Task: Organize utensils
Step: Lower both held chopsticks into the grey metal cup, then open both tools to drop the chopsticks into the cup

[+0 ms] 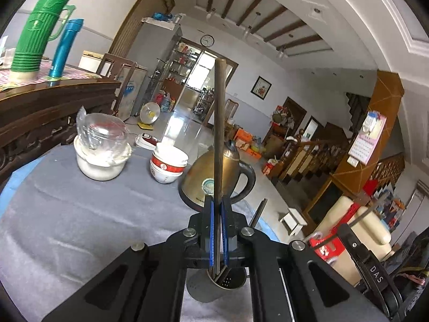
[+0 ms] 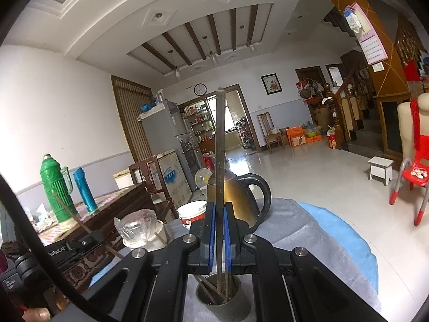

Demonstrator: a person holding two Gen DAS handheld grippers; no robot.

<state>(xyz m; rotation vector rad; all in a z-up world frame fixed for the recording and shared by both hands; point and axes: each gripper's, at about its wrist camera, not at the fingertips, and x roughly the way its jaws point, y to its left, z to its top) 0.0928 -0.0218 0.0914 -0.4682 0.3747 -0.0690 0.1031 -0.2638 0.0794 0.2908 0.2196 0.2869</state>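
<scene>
My left gripper [image 1: 217,204] is shut on a dark chopstick [image 1: 219,134] that stands upright; its lower end reaches into a grey metal utensil holder [image 1: 211,287] below the jaws. My right gripper [image 2: 218,209] is shut on another dark chopstick [image 2: 220,147] with characters on it, also upright, its lower end in the utensil holder [image 2: 222,303] among several other chopsticks. The left gripper's body [image 2: 67,249] shows at the lower left of the right wrist view, with its chopstick [image 2: 80,225] slanting up from it.
On the grey cloth-covered table [image 1: 80,228] stand a brass kettle [image 1: 209,177], stacked red-and-white bowls [image 1: 167,165] and a white pot topped by a glass cup [image 1: 100,150]. A wooden table with a green thermos [image 1: 40,26] and blue flask [image 1: 64,48] is at left.
</scene>
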